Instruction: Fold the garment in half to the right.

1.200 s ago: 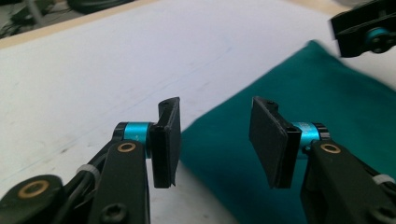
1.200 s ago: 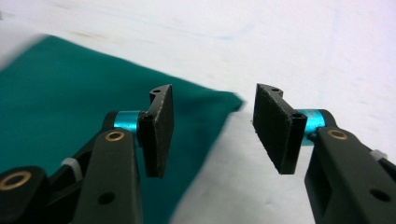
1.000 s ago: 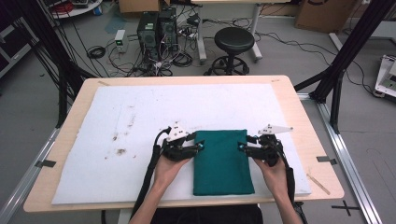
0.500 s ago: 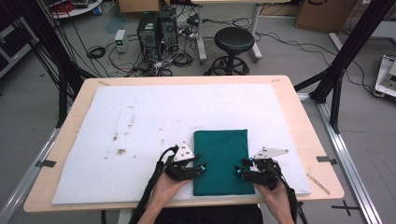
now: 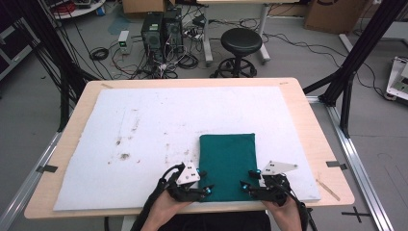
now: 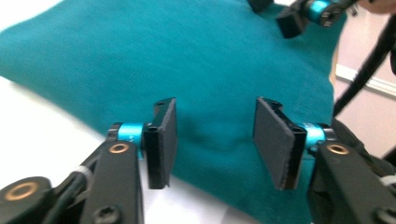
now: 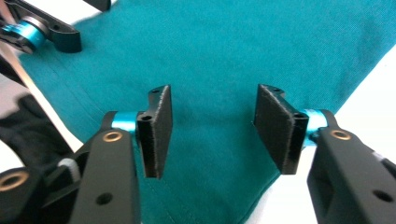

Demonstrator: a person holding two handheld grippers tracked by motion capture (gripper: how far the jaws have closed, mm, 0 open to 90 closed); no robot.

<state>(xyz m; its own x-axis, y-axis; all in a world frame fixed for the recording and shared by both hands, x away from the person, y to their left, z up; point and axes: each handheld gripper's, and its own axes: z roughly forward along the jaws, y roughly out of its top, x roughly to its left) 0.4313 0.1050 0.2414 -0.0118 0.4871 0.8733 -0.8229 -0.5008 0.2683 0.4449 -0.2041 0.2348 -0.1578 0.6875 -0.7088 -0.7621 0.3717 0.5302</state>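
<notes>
High view: green cloth [image 5: 226, 163] between left claw [image 5: 206, 182], right claw [image 5: 247, 180]; both spread apart.

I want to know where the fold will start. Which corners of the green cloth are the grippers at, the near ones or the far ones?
The near ones: the left gripper and right gripper stand open at the green cloth's two corners by the table's near edge; the far corners lie untouched.

A plain teal cloth [image 5: 226, 166] lies on a white, brown-speckled mat [image 5: 144, 130]; the surface [image 5: 317, 130] is pale wood; black claws carry blue accents.
</notes>
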